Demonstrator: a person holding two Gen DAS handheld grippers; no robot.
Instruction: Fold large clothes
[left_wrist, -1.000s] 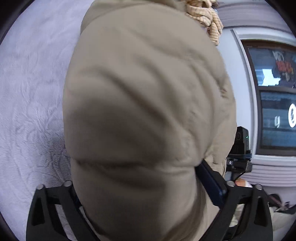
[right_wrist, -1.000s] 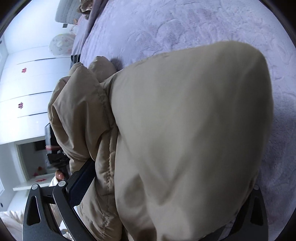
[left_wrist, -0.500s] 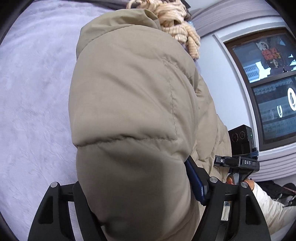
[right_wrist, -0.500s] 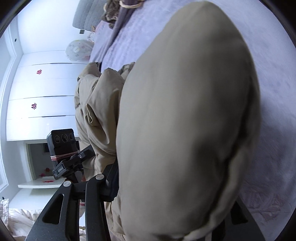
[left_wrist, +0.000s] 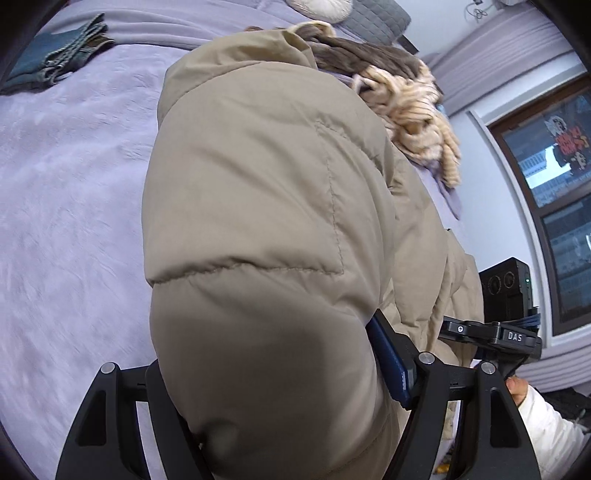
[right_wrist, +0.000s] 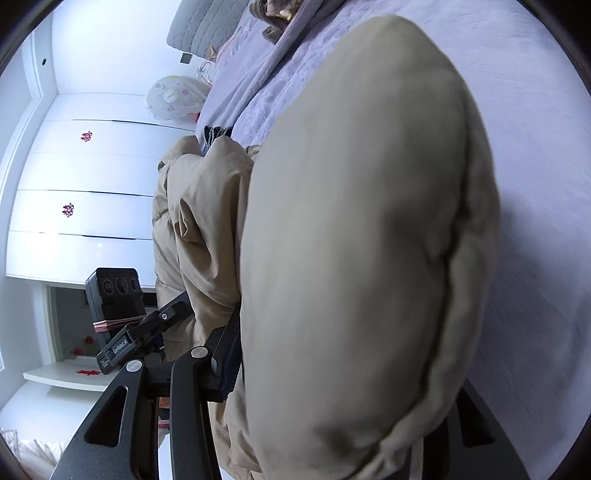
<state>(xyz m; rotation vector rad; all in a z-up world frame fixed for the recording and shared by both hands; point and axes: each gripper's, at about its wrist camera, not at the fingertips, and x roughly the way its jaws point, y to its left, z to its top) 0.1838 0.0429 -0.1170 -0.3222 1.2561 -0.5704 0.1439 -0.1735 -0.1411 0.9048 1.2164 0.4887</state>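
Teal garment (left_wrist: 55, 55), cream knit (left_wrist: 417, 122) on lavender bedspread (left_wrist: 66, 206).

Bare bed (left_wrist: 66, 206) lies open at left; the puffy jacket (left_wrist: 266, 229) fills the middle, sweaters (left_wrist: 413, 118) crowd far right.

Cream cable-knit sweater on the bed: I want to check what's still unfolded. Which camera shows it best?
The left wrist view. The cream cable-knit sweater lies crumpled on the lilac bedspread, beyond the beige puffer jacket. In the right wrist view the jacket fills the frame; no sweater is recognisable.
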